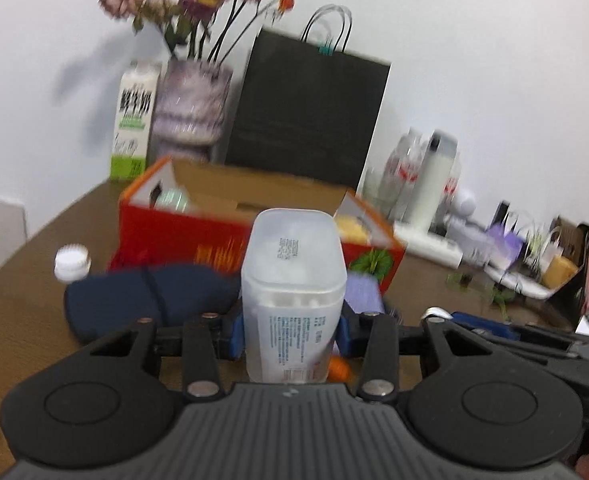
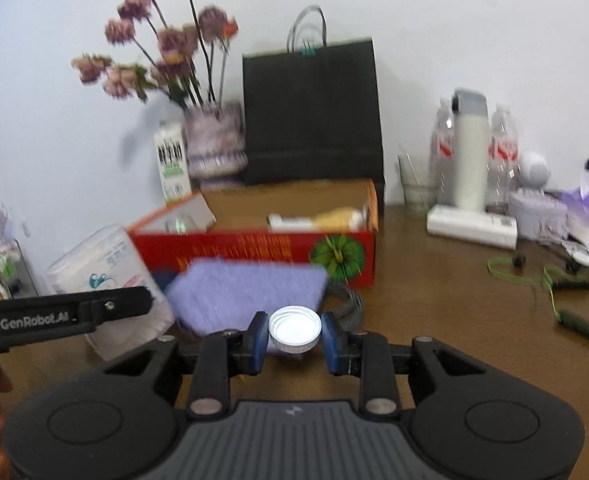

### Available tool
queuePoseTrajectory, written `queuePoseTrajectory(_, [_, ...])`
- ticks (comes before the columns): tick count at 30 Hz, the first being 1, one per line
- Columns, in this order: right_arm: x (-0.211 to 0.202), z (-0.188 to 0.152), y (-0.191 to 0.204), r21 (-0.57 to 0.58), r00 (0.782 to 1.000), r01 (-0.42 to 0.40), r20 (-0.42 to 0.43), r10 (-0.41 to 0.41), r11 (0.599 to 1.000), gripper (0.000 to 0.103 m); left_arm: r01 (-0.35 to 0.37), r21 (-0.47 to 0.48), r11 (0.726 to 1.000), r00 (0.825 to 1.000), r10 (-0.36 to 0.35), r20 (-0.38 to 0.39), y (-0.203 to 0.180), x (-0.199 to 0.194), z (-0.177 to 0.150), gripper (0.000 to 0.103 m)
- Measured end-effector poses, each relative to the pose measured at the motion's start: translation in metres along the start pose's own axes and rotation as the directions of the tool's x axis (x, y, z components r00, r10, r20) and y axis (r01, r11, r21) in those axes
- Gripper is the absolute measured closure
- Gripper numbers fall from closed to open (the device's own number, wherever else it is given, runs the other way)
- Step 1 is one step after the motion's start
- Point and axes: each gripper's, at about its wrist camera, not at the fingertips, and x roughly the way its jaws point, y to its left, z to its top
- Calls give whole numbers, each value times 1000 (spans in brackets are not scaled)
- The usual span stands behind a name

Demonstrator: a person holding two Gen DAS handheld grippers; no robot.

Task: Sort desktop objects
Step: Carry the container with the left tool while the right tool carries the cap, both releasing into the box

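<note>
Both grippers loaded near the red box (image 2: 254, 252).
Left gripper (image 1: 292, 332) pinching clear cotton-swab container (image 1: 292, 280); right gripper (image 2: 294, 340) pinching white-capped bottle (image 2: 294, 330).

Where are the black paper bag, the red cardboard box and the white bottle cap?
Black paper bag (image 2: 312, 112): right wrist view, front face.
Red cardboard box (image 2: 254, 250): right wrist view, front wall.
White bottle cap (image 2: 294, 329): right wrist view, top.

A translucent cotton-swab box (image 1: 292, 296) stands upright before the red box (image 2: 262, 246), beside a white-capped bottle (image 2: 294, 330).
</note>
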Motion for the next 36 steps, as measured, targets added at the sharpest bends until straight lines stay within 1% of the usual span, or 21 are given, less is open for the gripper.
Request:
queuePoseTrajectory(3, [10, 26, 8, -9, 999, -9, 44, 10, 1000, 76, 10, -10, 1000, 999, -9, 46, -1, 4, 28, 61])
queuePoseTrajectory(5, [19, 41, 13, -14, 997, -13, 71, 14, 1000, 76, -4, -14, 1000, 997, 5, 81, 0, 10, 43, 61])
queuePoseTrajectory(7, [31, 55, 18, -11, 996, -20, 88, 21, 1000, 76, -14, -32, 999, 995, 17, 102, 5, 19, 56, 61])
queuePoseTrajectory(10, [55, 71, 21, 16, 994, -42, 98, 40, 999, 76, -33, -65, 997, 993, 40, 114, 17, 40, 74, 61])
queuePoseTrajectory(13, [81, 81, 23, 34, 994, -50, 99, 47, 998, 76, -42, -96, 995, 992, 52, 111, 29, 61, 87, 61])
queuePoseTrajectory(17, [117, 97, 21, 32, 995, -46, 93, 43, 998, 76, -68, -95, 993, 994, 75, 77, 46, 90, 99, 61])
queuePoseTrajectory(19, [133, 104, 18, 34, 995, -69, 69, 66, 997, 76, -85, -93, 992, 994, 91, 64, 54, 101, 104, 61])
queuePoseTrajectory(20, [144, 107, 20, 32, 996, -78, 50, 76, 996, 76, -96, -96, 991, 994, 101, 40, 57, 108, 107, 61])
queuePoseTrajectory(25, [186, 105, 34, -16, 997, -72, -33, 71, 997, 76, -127, -76, 989, 992, 128, 12, 68, 132, 111, 61])
queuePoseTrajectory(28, [200, 95, 37, -53, 995, -72, -69, 68, 996, 76, -147, -70, 987, 989, 146, -21, 76, 146, 106, 61])
queuePoseTrajectory(31, [208, 89, 36, -48, 994, -60, -99, 55, 997, 76, -156, -69, 985, 987, 152, -56, 81, 156, 101, 61])
queuePoseTrajectory(36, [206, 87, 40, -55, 994, -66, -96, 61, 996, 76, -156, -46, 987, 986, 154, -61, 77, 157, 95, 61])
